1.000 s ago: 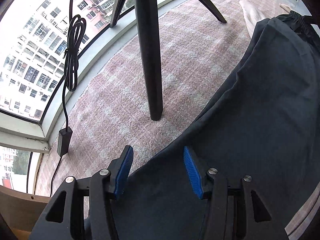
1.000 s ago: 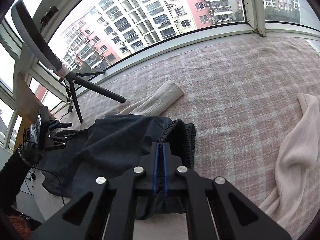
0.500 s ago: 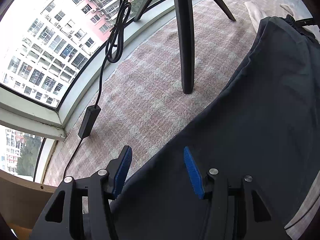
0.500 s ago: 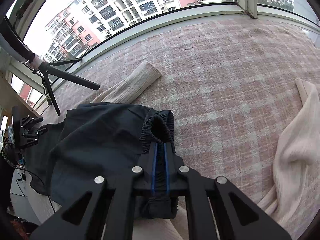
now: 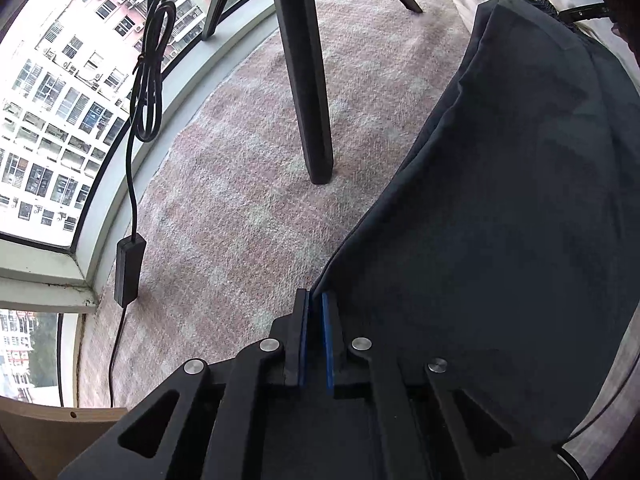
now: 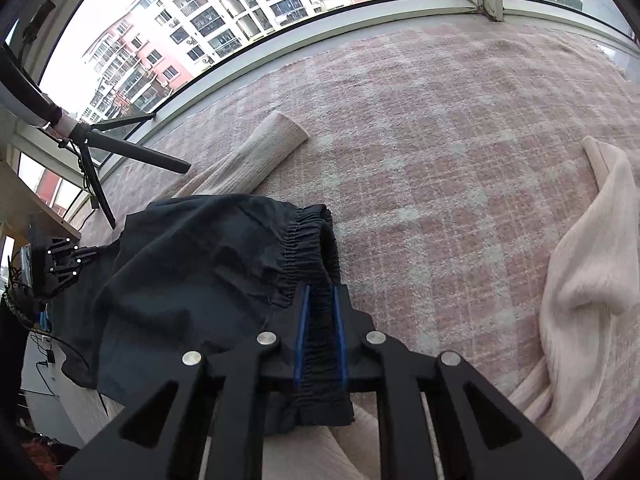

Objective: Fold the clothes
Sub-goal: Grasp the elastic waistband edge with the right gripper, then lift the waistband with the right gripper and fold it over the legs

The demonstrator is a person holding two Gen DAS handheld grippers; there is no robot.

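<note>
1. Left gripper (image 5: 314, 300) has its blue pads (image 5: 327, 344) pressed almost together, clamped on the edge of the dark trousers (image 5: 500, 220) down at the hem end.
2. Right gripper (image 6: 320, 300) is pinched on the gathered elastic waistband (image 6: 306, 248), a thick bunch of it sitting between the blue pads (image 6: 301, 332), which stand a little apart around the cloth.
3. The trousers lie stretched across the pink checked blanket (image 6: 440, 140), one end in each gripper; in the right wrist view the left gripper (image 6: 60, 260) shows far off at the other end of the cloth.
4. A cream knitted sleeve (image 6: 256, 156) pokes out from behind the trousers, and a pale pink sweater (image 6: 580, 300) lies heaped to the right, well apart from the waistband.
5. A black tripod leg (image 5: 308, 80) stands on the blanket just beside the trousers' edge, not touching it.
6. A black cable (image 5: 150, 72) hangs looped by the window, with a small black box (image 5: 129, 272) on it resting at the blanket's edge.
7. Apartment blocks (image 6: 224, 20) fill the window (image 5: 60, 100).
8. No brand, label or writing is readable on anything in either view.
</note>
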